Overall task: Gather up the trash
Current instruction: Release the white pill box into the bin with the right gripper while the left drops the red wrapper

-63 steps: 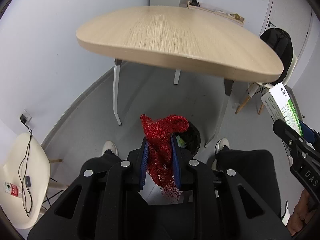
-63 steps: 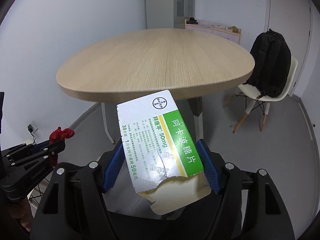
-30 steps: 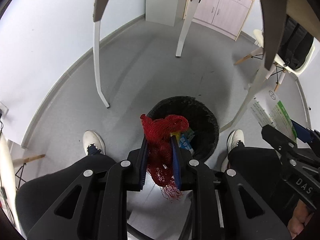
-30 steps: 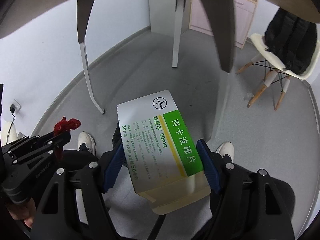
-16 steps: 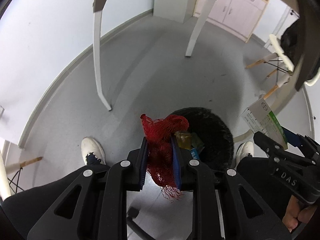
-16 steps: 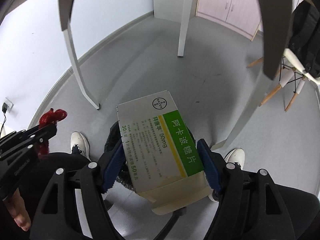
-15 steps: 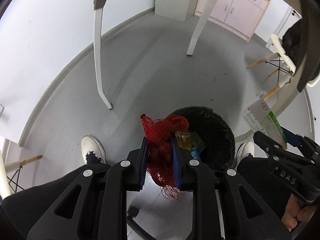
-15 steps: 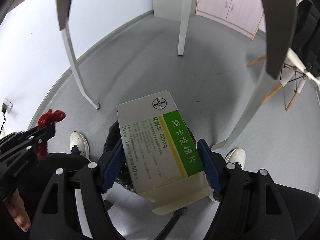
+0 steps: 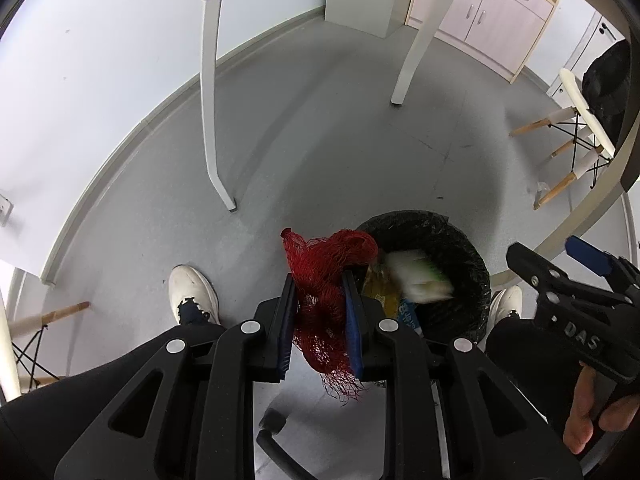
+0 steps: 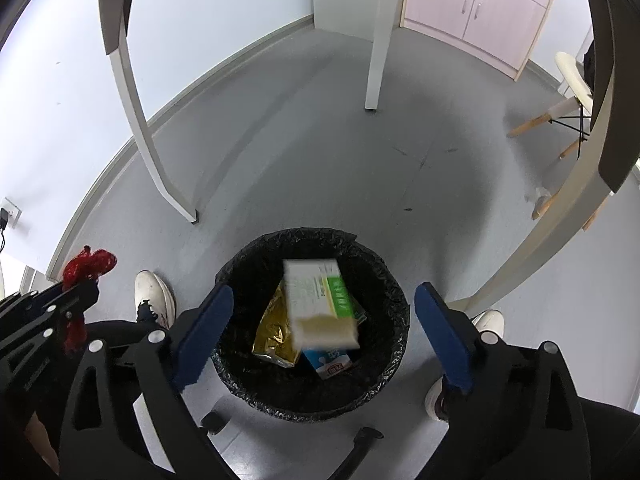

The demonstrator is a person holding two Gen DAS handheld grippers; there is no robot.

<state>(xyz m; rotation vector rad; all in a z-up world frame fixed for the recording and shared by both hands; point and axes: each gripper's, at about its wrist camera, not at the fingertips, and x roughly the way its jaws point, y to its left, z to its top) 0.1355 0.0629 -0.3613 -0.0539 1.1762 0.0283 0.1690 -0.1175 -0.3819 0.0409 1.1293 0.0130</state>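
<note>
My right gripper (image 10: 320, 320) is open and empty above the black-lined trash bin (image 10: 384, 272). The white and green medicine box (image 10: 320, 300) is blurred, in the air over the bin's opening; it also shows in the left wrist view (image 9: 420, 276). A gold packet (image 10: 276, 332) and a blue and white carton (image 10: 328, 362) lie inside the bin. My left gripper (image 9: 320, 316) is shut on a red mesh net bag (image 9: 324, 268), held left of the bin (image 9: 468, 248). The right gripper (image 9: 560, 264) shows in the left wrist view, and the red bag (image 10: 86, 264) in the right wrist view.
White table legs (image 10: 140, 120) (image 10: 378, 40) (image 10: 560, 208) stand around the bin on the grey floor. The person's white shoes (image 10: 154, 292) (image 10: 480, 320) flank the bin. A chair with wooden legs (image 9: 572, 128) stands at the right, pink cabinets (image 10: 480, 4) at the back.
My right gripper has opened and let go of the medicine box, which now falls into the bin. My left gripper still holds the red net bag in the same place.
</note>
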